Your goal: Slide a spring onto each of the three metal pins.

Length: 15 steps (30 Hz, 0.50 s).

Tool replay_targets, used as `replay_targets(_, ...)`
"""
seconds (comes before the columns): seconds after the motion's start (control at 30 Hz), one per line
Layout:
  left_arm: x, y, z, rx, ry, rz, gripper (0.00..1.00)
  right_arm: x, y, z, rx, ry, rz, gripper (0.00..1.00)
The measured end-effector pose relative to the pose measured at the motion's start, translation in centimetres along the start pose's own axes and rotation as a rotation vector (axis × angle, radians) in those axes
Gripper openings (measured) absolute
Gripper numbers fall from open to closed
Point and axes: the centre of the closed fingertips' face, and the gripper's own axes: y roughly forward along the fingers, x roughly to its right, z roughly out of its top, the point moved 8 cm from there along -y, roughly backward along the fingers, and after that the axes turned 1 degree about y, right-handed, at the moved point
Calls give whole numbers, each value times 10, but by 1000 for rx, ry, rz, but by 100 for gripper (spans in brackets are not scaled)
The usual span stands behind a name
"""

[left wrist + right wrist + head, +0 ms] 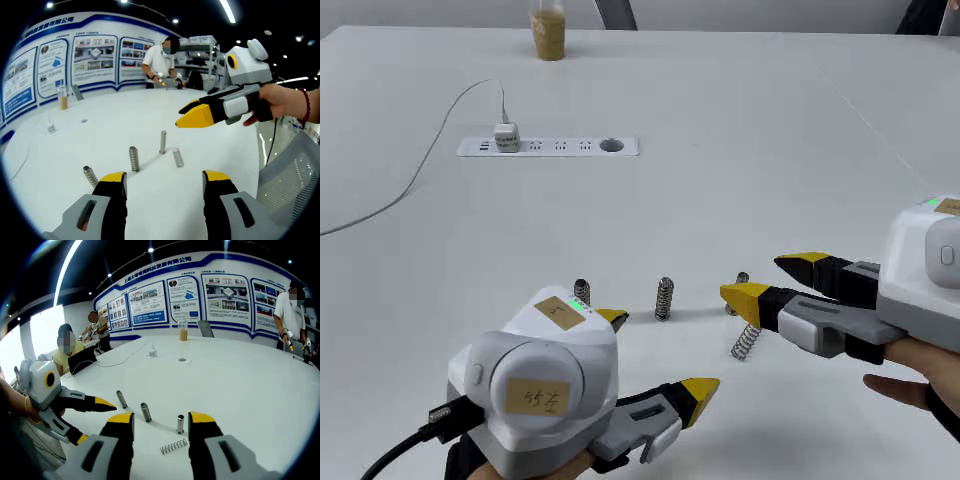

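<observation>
Three metal pins stand in a row on the white table. The left pin [582, 292] and the middle pin [664, 298] each carry a spring. The right pin [742, 279] is bare, partly behind my right gripper [753, 277], which hovers open just above it. A loose spring [745, 342] lies on the table in front of that pin. In the right gripper view the bare pin [180, 424] and the loose spring [174, 445] sit between the open jaws. My left gripper [657, 353] is open and empty, near the sprung pins [133, 158].
A white power strip [548, 146] with a plugged charger [506, 136] and trailing cable lies further back. A cup of brown drink [548, 32] stands at the far edge. People sit and stand around the room beyond the table [240, 380].
</observation>
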Motion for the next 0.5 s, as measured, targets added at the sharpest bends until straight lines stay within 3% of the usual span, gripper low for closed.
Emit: replay_targets(0.5,6,29,1,-24,20,-36,53,14,-23,-8,30,21,8,46)
